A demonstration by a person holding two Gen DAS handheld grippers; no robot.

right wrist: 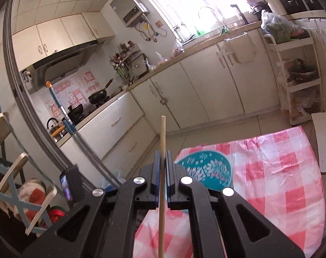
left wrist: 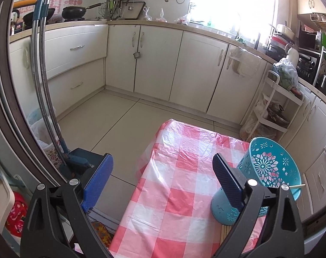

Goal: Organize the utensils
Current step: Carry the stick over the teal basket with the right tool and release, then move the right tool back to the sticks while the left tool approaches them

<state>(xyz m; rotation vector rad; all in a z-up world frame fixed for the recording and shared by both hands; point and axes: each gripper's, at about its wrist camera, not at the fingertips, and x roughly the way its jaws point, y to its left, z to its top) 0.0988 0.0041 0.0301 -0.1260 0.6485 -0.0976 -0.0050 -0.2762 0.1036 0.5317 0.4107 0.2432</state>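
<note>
Right gripper (right wrist: pixel 162 161) clamped on a chopstick (right wrist: pixel 162 137), jaws pressed against it; the stick pokes up past the fingertips and runs down between the arms. Left gripper (left wrist: pixel 163 172) jaws wide apart, holding nothing. Teal holder (left wrist: pixel 268 172) lies tipped on the checked tablecloth (left wrist: pixel 173 182), just beside the left gripper's right finger. More chopsticks (left wrist: pixel 225 231) lie on the cloth below the holder, partly hidden.
</note>
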